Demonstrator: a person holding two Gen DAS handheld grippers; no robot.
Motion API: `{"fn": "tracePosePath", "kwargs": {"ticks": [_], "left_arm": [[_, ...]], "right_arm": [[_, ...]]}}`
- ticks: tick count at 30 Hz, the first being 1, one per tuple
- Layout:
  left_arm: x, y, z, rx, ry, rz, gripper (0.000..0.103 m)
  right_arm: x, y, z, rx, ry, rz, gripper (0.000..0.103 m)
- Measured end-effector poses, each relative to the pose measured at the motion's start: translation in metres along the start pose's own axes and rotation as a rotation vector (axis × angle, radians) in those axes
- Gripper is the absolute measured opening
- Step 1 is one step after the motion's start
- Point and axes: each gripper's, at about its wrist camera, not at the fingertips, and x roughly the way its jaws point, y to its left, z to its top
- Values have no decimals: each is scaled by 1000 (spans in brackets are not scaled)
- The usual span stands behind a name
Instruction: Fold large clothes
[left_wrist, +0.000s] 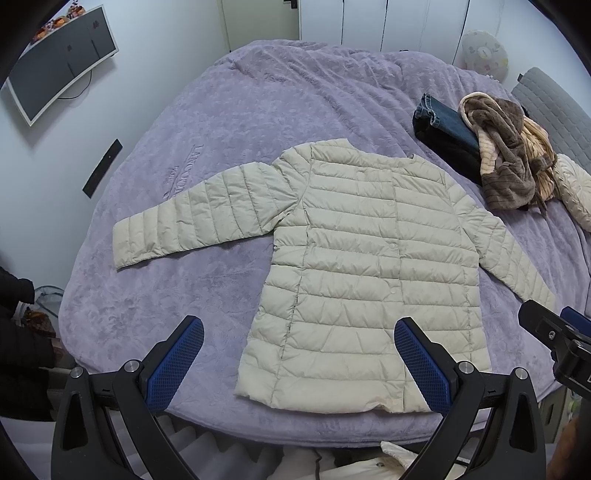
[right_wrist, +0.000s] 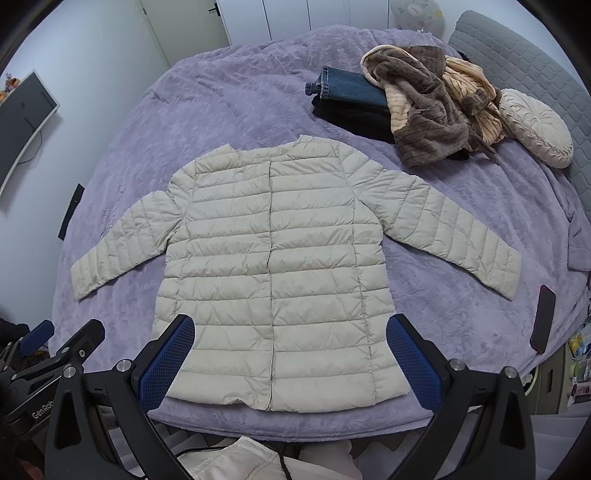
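Note:
A cream quilted puffer jacket (left_wrist: 354, 266) lies flat and face up on the purple bedspread (left_wrist: 229, 122), buttoned, both sleeves spread out to the sides. It also shows in the right wrist view (right_wrist: 273, 266). My left gripper (left_wrist: 299, 332) is open and empty, hovering above the jacket's hem on its left side. My right gripper (right_wrist: 290, 328) is open and empty, above the hem near the middle. The right gripper also shows at the right edge of the left wrist view (left_wrist: 554, 332), and the left gripper at the left edge of the right wrist view (right_wrist: 55, 347).
Folded jeans (right_wrist: 347, 88) on dark clothes and a brown and tan fleece robe (right_wrist: 428, 110) lie at the far right of the bed, beside a round cream cushion (right_wrist: 535, 127). A dark phone (right_wrist: 543, 317) lies near the right edge. A monitor (left_wrist: 62, 59) stands left. White cloth (right_wrist: 236, 461) lies below the bed's front edge.

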Motion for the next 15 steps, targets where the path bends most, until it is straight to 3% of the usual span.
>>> {"fn": "tracePosePath", "kwargs": {"ticks": [9, 15], "left_arm": [[32, 45, 11, -87, 52, -49, 103], [78, 104, 13, -236, 114, -36, 103]], "right_arm": [[29, 26, 12, -29, 76, 72, 103], [72, 57, 22, -60, 138, 121, 103]]}}
